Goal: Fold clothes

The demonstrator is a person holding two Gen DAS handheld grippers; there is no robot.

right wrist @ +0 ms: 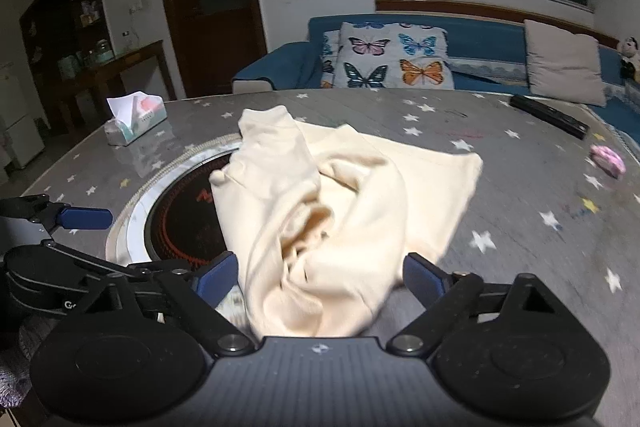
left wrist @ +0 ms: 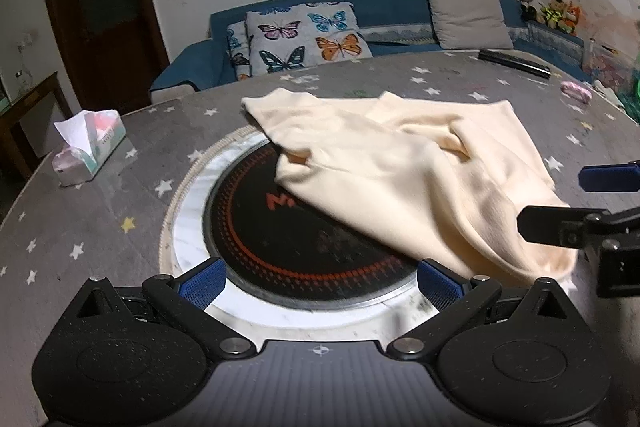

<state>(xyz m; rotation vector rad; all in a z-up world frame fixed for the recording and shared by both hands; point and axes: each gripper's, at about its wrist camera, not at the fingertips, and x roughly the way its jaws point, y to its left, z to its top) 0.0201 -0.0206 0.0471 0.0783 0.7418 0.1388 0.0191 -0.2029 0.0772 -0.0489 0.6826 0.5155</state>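
Two grippers, both wide apart and holding nothing. Left gripper (left wrist: 322, 281) low over a round black cooker plate (left wrist: 280, 235) set in the middle of the table (left wrist: 100, 227), blue pads spread, only the plate between them. Right gripper (right wrist: 320, 277) spread wide too, pads not pressing on anything, with the near end of the cream cloth (right wrist: 320, 211) lying loose between the pads. Cloth bunched and wrinkled, flat on the table, partly over the right side of the black plate, one narrow part reaching toward the far edge. Near end of the cloth a bit blurry. Grey table cover dotted with white and yellow stars. Tissue box (left wrist: 90, 151) off to the left, well apart from the cloth. Small pink thing (right wrist: 608, 159) and long black bar (right wrist: 550, 122) far off on the right side. Blue sofa (left wrist: 392, 7) behind the table with a butterfly pillow (left wrist: 308, 37) and a plain grey pillow (left wrist: 468, 15). Few soft toys (left wrist: 550, 9) on the far right end.
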